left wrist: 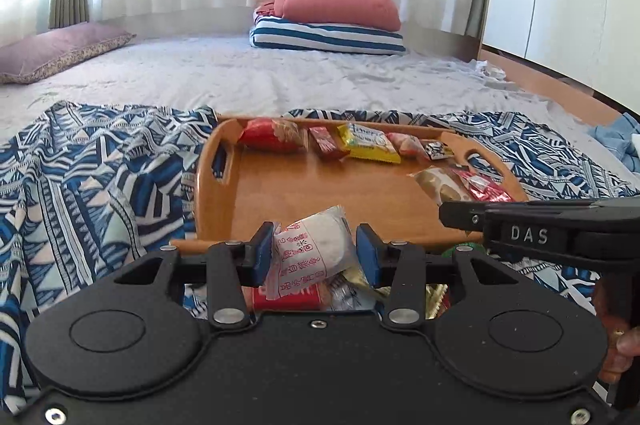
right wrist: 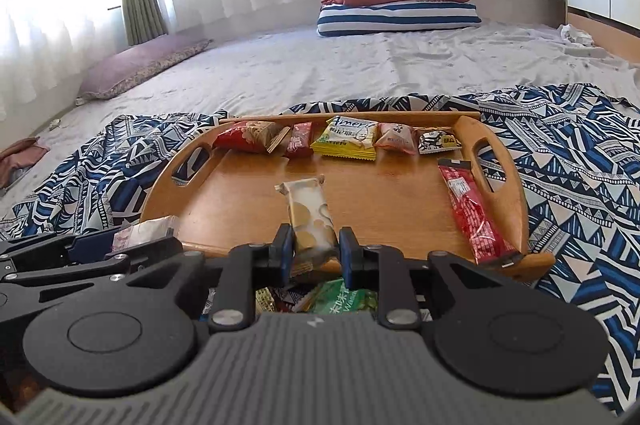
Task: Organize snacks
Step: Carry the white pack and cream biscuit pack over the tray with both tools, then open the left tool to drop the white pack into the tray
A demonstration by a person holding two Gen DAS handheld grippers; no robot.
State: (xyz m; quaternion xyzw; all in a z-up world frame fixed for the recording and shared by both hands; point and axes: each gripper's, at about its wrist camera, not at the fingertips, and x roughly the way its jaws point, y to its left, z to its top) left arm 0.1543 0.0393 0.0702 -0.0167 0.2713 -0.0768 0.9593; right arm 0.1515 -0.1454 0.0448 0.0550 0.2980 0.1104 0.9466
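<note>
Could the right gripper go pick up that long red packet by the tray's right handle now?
Probably not yet: the right gripper is shut on a cream snack bar. The long red packet lies uncovered on the tray.

Open spot: I see bare wood in the middle and left of the tray point(right wrist: 240, 201).
Back of tray: a row of snacks point(right wrist: 344, 139) fills it, side by side.
Right side: a long red packet point(right wrist: 474, 213) lies along the tray's right handle.
Near edge: a heap of loose snacks point(right wrist: 340, 299) sits under my tongs.
My left: the other tongs point(right wrist: 96, 245) are close by my right tongs.
</note>
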